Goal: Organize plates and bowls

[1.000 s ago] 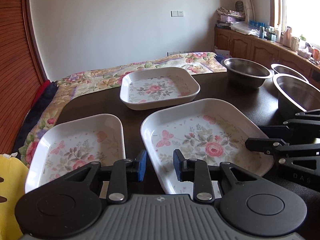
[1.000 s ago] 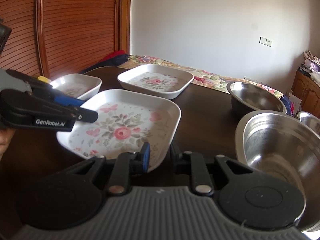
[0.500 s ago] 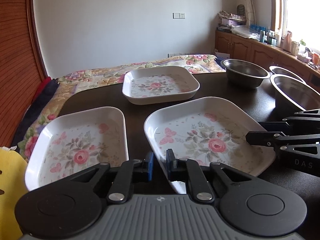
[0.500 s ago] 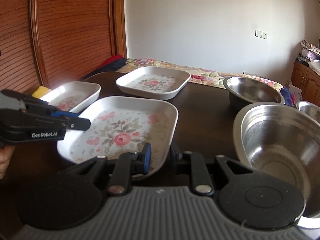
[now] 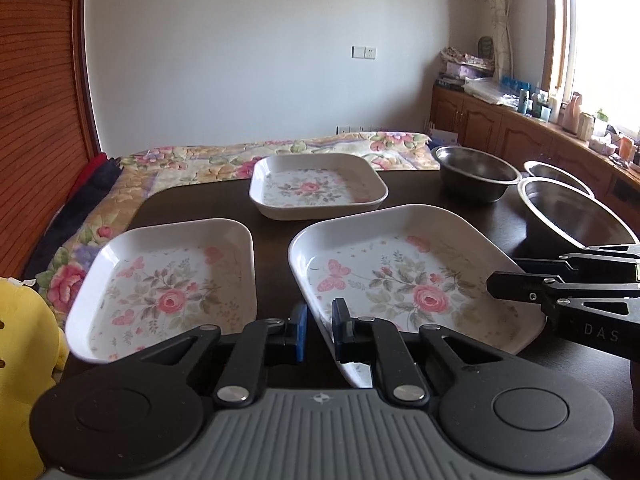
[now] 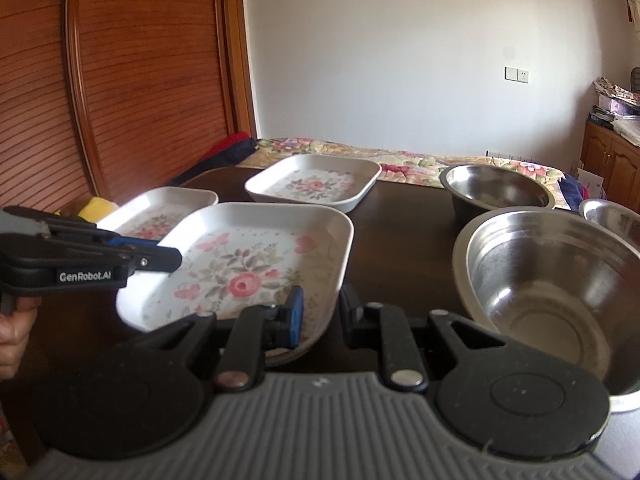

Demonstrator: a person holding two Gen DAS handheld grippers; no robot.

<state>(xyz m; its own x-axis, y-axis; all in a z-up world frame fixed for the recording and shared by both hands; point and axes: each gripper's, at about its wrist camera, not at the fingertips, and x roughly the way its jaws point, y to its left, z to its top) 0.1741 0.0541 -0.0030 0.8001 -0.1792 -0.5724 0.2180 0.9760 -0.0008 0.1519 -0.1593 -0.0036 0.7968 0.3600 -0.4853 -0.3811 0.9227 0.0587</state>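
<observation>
1. Surface: a dark brown table (image 5: 272, 232) with a smooth, faintly glossy top. Beyond its far edge lies a bed covered with a floral quilt (image 5: 208, 164).
2. Room: plain white wall, a slatted reddish wood door (image 6: 140, 80) on the left, and wooden cabinets (image 5: 500, 132) under a bright window on the right.
3. Plates: three white, rounded-rectangle dishes with raised rims and a pink rose and butterfly print. All are empty.
   - The large plate (image 5: 412, 280) is at the near edge, centre.
   - The left plate (image 5: 168, 280) is just beside it, toward the near left corner, not touching.
   - The far plate (image 5: 316, 188) is near the far edge, apart from both.
4. Bowls: three round, shiny metal bowls on the right side of the table, all empty.
   - The big bowl (image 6: 560, 280) is nearest.
   - The far bowl (image 5: 476, 172) is behind it.
   - The small bowl (image 5: 556, 172) is by the right edge, partly hidden.
5. Left tool (image 5: 320, 330): the blue-padded fingers are drawn close and pinch the near left corner rim of the large plate.
6. Right tool (image 6: 322, 314): the fingers sit either side of the same plate's near right rim and grip it.
7. A hand (image 6: 12, 336) holds the left tool's handle.
8. A soft yellow object (image 5: 20, 340) sits off the near left corner; what it is cannot be told.
</observation>
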